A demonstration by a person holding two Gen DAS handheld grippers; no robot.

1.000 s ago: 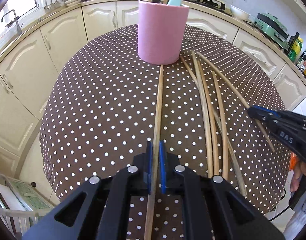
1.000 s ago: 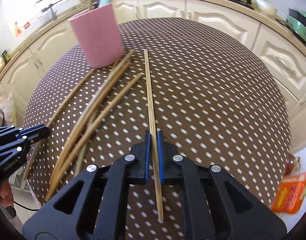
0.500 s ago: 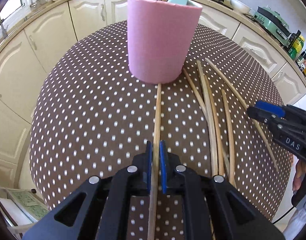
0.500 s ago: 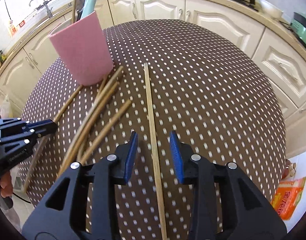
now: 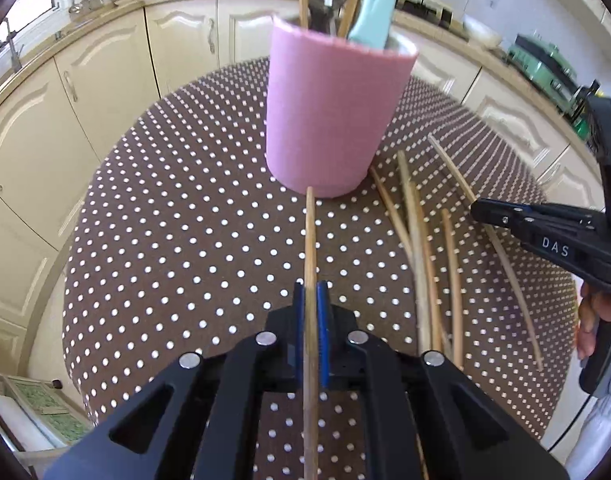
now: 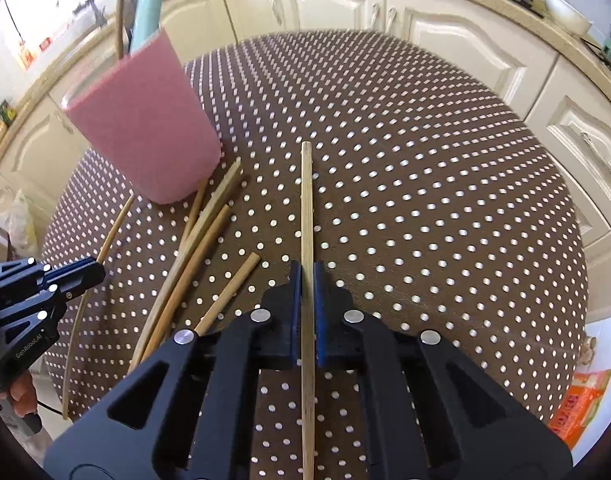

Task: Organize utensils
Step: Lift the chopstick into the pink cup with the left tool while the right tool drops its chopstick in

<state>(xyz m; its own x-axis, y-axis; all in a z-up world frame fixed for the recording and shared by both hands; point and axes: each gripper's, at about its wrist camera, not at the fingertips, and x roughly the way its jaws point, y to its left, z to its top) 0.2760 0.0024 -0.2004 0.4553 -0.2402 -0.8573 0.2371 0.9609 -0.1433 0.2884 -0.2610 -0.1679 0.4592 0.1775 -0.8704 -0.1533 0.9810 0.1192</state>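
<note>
Polka-dot tablecloth (image 5: 185,240); each closed gripper, left (image 5: 311,312) and right (image 6: 307,300), around one slim pale wooden chopstick (image 5: 310,248).

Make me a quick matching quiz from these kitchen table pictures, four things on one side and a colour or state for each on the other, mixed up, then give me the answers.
Things:
1. holder
2. tablecloth
3. left tool
4. packet

Colour or state:
A. orange, beside the table
B. clamped on a chopstick
C. pink, upright, with utensils inside
D. brown with white dots

Pairs: 1-C, 2-D, 3-B, 4-A
</note>
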